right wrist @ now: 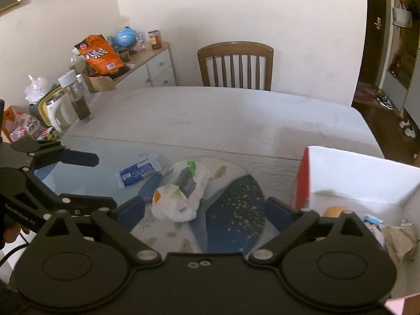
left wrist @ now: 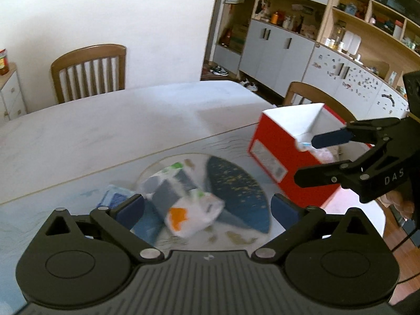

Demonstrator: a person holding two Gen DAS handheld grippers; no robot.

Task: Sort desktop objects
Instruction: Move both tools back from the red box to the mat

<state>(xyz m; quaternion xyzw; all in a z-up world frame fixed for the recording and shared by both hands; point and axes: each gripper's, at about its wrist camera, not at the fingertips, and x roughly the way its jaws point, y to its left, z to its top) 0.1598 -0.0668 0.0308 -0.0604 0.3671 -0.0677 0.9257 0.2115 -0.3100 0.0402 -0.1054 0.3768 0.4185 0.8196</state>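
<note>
A white plastic bag with orange and green print lies crumpled on a patterned blue and white mat, with a dark box showing through it. Beside it lies a blue packet. A red box with a white inside stands to the right and holds paper scraps and an orange thing. My left gripper is open just short of the bag. My right gripper is open too, next to the red box's near end. Neither holds anything.
A wooden chair stands at the table's far side, another behind the red box. A glass jar, a white jug and snack packs crowd the table's left end. Cabinets line the right wall.
</note>
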